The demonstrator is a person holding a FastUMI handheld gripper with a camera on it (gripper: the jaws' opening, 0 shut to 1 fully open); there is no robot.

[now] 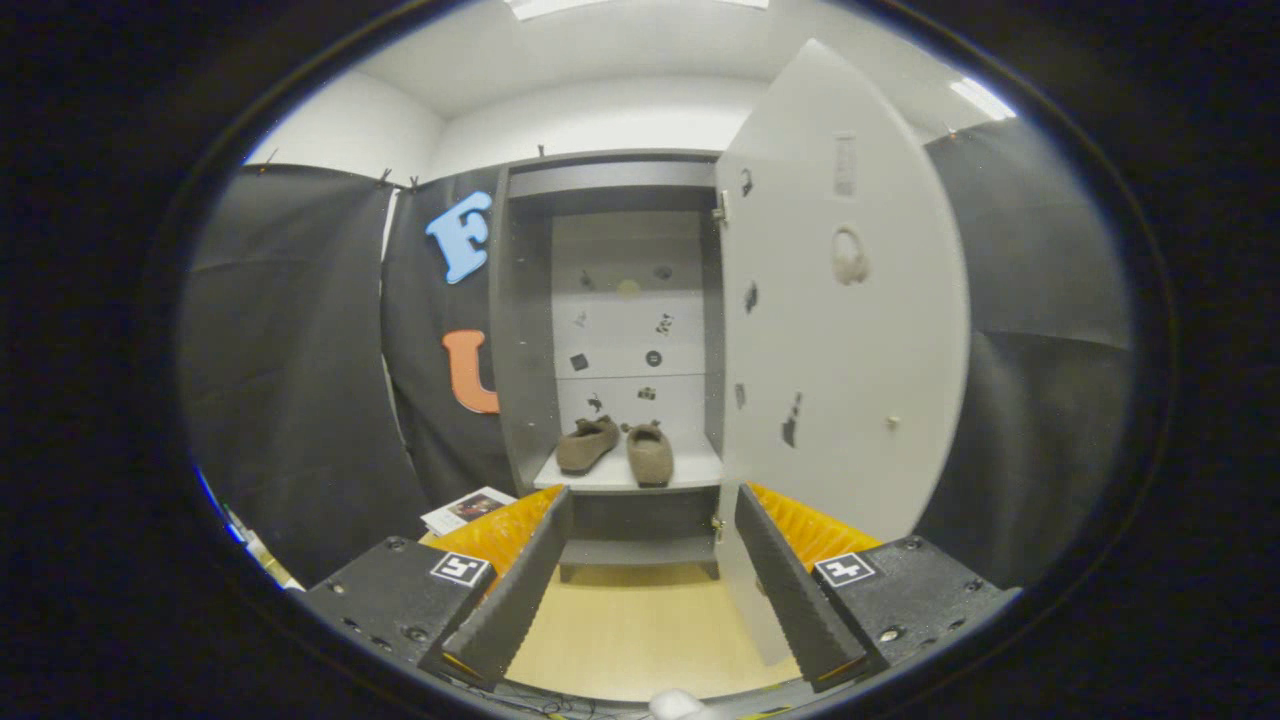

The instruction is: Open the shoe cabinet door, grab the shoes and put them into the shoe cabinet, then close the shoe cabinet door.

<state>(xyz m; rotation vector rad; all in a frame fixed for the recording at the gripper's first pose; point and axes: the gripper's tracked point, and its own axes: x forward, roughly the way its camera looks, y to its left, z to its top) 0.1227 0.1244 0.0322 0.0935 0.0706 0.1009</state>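
A grey shoe cabinet [520, 330] stands ahead against the booth wall, its inside showing. Its pale door [850, 330] hangs wide open to the right, with a small knob [892, 423] low on its face. Two brown slippers sit on the cabinet's shelf [690, 472]: the left slipper [587, 444] is angled to the left, the right slipper [650, 453] points toward me. My gripper [655, 590] is open, well back from the cabinet, with nothing between its fingers [515, 600]. The door's lower edge hangs just above the right finger [795, 600].
A light wooden floor [640, 630] runs from the fingers to the cabinet's foot. A printed leaflet [467, 508] lies on the floor left of the cabinet. Black cloth walls close in on both sides. Small stickers dot the cabinet's back panel and the door.
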